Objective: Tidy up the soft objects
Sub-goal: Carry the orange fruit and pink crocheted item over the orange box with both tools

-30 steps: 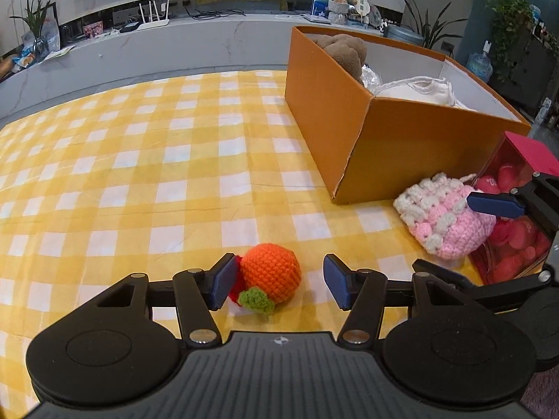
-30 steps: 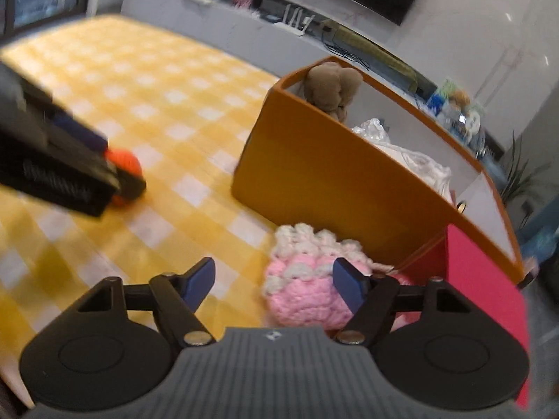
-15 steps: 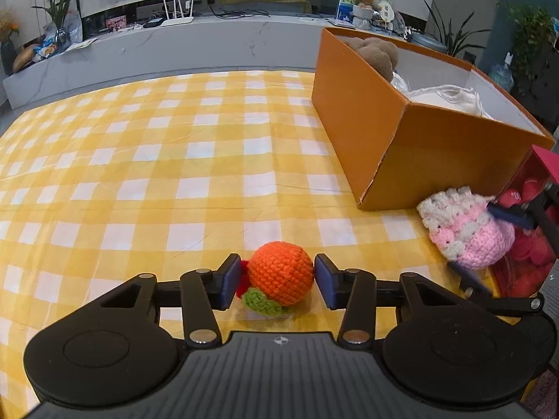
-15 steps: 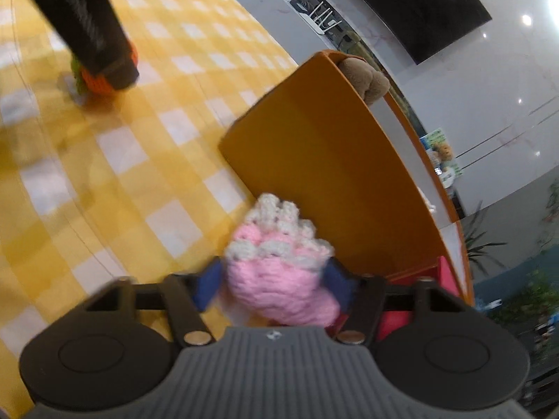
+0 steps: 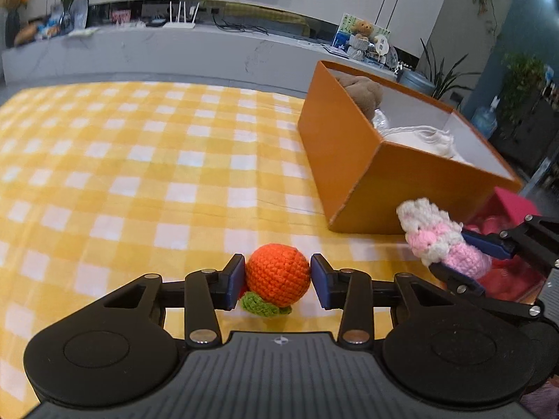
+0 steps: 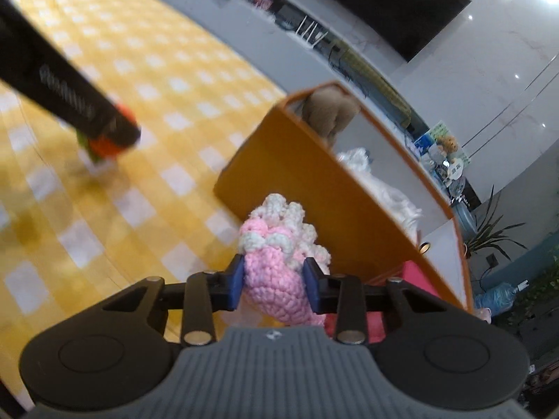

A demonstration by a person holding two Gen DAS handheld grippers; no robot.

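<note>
A second ago the left gripper [image 5: 277, 281] had its blue pads wide apart around the orange ball [image 5: 277, 278]. Now both pads press on the ball's sides, so it is pinched. The ball's green leaf [image 5: 262, 304] hangs just under it. The ball sits low over the yellow checked cloth [image 5: 139, 174], and it is hard to tell if it still touches the cloth.

A second ago the right gripper [image 6: 273, 284] was open over the pink and white knit toy [image 6: 276, 262], which lay on the cloth by the box. Now the pads squeeze the pink part between them — the white frilly end sticks out past the tips. The toy is off the cloth, up beside the near wall of the orange box [image 6: 314, 181].

The left view shows the right gripper [image 5: 468, 255] from the side, with the knit toy [image 5: 440, 241] in its pads, in front of a red container [image 5: 506, 272]. It also shows the orange box [image 5: 349, 160] well to the right of the ball.

The right view looks into the box more — a brown plush toy [image 6: 330, 115] at the far end and some white soft stuff [image 6: 380, 188] in the middle. It also shows the left gripper [image 6: 111, 136] as a blurry dark bar with a bit of the orange ball [image 6: 106, 145] at its tip.
</note>
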